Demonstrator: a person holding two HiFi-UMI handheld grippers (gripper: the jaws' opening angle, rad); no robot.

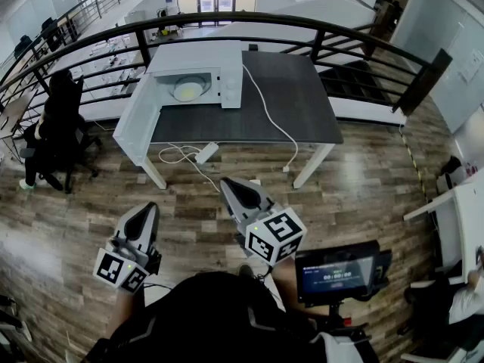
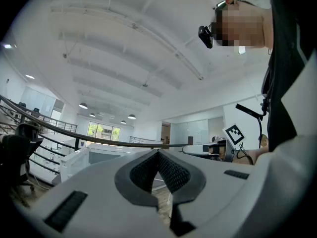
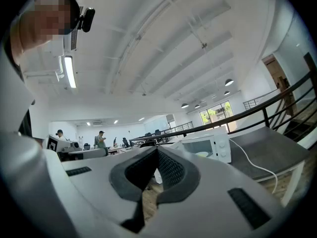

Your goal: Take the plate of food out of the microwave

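Observation:
A white microwave (image 1: 198,72) stands on the dark table (image 1: 291,100) with its door (image 1: 136,123) swung wide open to the left. Inside it lies a pale plate of food (image 1: 189,90). Both grippers are far short of the table, low in the head view. My left gripper (image 1: 145,212) is shut, its tips touching and nothing between them. My right gripper (image 1: 231,186) is likewise shut and empty. The right gripper view shows its shut jaws (image 3: 157,151) level, with the microwave (image 3: 208,145) and plate (image 3: 200,154) beyond. The left gripper (image 2: 158,153) faces the microwave (image 2: 101,155) too.
A white cable (image 1: 271,119) runs from the microwave across the table to a power strip (image 1: 206,153) on the wooden floor. A black curved railing (image 1: 302,32) stands behind the table. A person sits on a chair (image 1: 57,123) at left. A screen (image 1: 338,272) stands at my right.

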